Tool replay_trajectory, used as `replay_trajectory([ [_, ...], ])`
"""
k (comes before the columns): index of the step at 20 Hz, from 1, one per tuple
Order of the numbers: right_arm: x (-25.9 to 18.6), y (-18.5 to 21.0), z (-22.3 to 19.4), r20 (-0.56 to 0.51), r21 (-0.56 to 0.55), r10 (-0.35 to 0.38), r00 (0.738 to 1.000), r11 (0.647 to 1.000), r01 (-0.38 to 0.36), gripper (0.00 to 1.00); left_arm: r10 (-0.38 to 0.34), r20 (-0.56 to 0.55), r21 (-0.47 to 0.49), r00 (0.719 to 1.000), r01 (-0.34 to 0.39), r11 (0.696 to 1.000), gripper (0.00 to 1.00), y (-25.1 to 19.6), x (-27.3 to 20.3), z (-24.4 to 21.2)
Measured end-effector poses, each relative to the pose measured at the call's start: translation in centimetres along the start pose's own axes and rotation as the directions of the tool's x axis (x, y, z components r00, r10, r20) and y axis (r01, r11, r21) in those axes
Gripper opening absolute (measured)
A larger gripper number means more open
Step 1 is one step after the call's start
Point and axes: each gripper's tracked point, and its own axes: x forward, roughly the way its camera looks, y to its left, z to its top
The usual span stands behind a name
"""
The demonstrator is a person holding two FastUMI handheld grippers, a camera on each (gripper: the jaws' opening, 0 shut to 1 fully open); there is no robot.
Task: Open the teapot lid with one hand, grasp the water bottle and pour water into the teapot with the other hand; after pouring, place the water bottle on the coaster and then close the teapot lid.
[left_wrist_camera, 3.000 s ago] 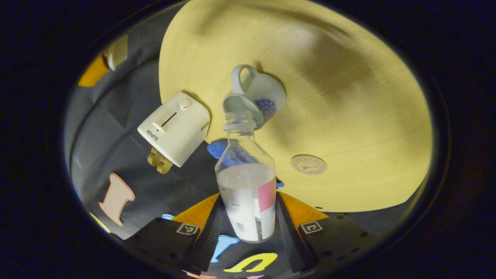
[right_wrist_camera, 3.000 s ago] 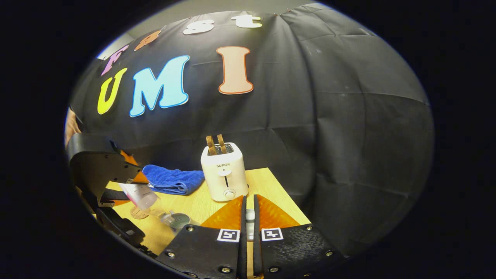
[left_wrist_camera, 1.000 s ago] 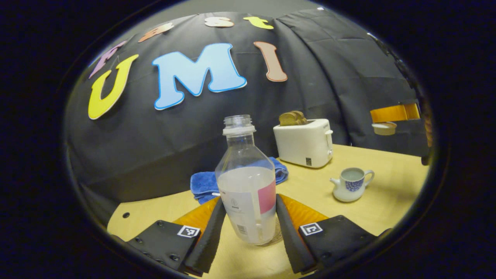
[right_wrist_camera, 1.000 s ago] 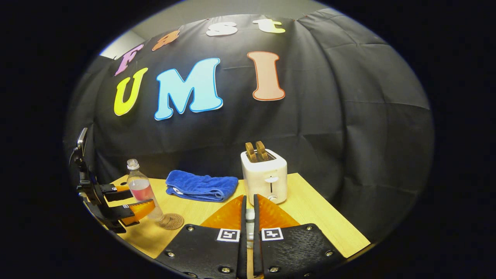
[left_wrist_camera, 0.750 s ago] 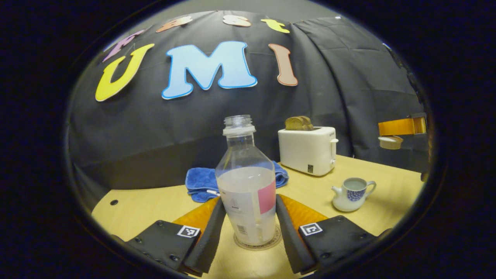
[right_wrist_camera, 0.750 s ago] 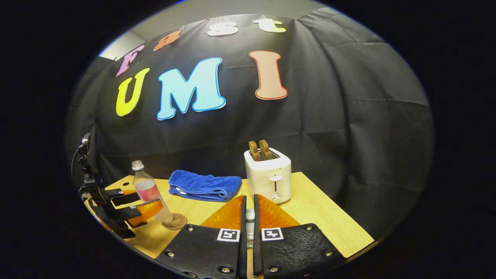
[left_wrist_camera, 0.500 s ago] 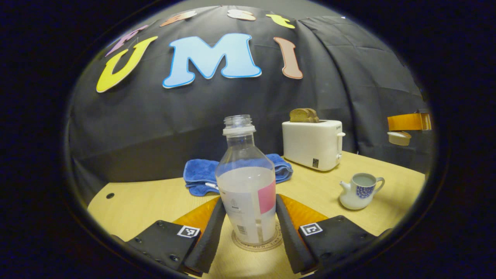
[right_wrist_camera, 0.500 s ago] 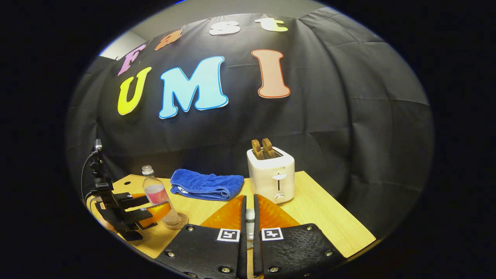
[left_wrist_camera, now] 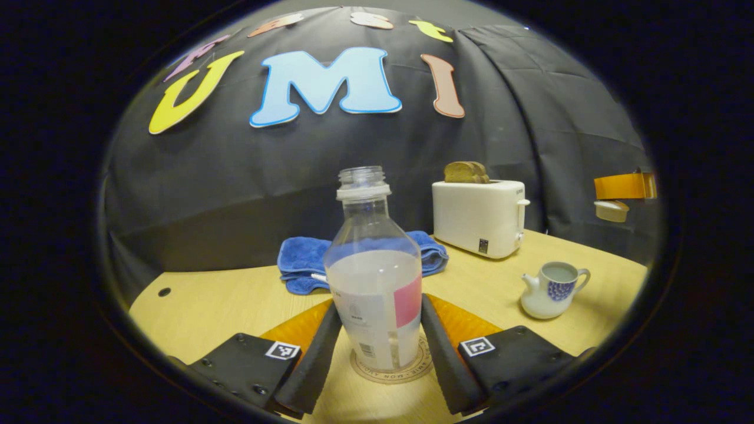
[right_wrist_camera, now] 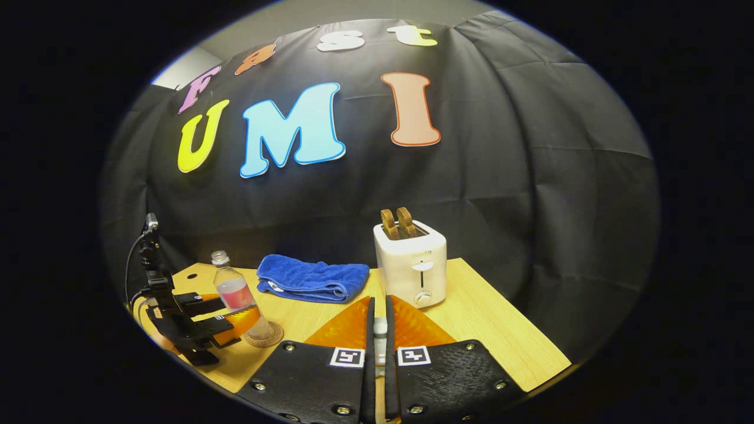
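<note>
On the round cork coaster (left_wrist_camera: 391,370), the clear plastic water bottle (left_wrist_camera: 375,277) is standing upright between the left gripper (left_wrist_camera: 377,347) fingers, which are pressing its sides. Right gripper (right_wrist_camera: 377,330) is pinching the small white teapot lid (left_wrist_camera: 611,210) above the bench (left_wrist_camera: 224,303); the white-and-blue teapot (left_wrist_camera: 551,289) is sitting uncovered.

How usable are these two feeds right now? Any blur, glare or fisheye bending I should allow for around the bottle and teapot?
Left gripper view: sharp, no motion blur; the water bottle and coaster read clearly, the teapot sits near the rim where the table edge bows. Right gripper view: also sharp, evenly lit; the toaster is clear, edges darken, and no strong glare.
</note>
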Motion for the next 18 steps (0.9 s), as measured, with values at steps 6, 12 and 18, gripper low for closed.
replay_trajectory([
  [6, 0.4, 0.4, -0.3, -0.005, 0.004, 0.009, 1.0, 1.0, -0.009, 0.06, -0.006, 0.012, -0.046, 1.0, 0.006, 0.999, 0.96, -0.1, -0.8, 0.6],
  [12, 2.1, 1.1, -0.6, 0.015, 0.008, 0.043, 0.999, 0.999, -0.043, 0.06, 0.024, 0.039, -0.108, 0.999, -0.02, 0.994, 0.96, 0.2, -4.2, 1.5],
  [18, 4.0, 2.2, -2.7, 0.004, -0.036, 0.065, 0.998, 0.997, -0.065, 0.06, 0.028, 0.046, -0.186, 0.999, -0.019, 0.982, 0.96, -1.5, -8.6, 0.6],
])
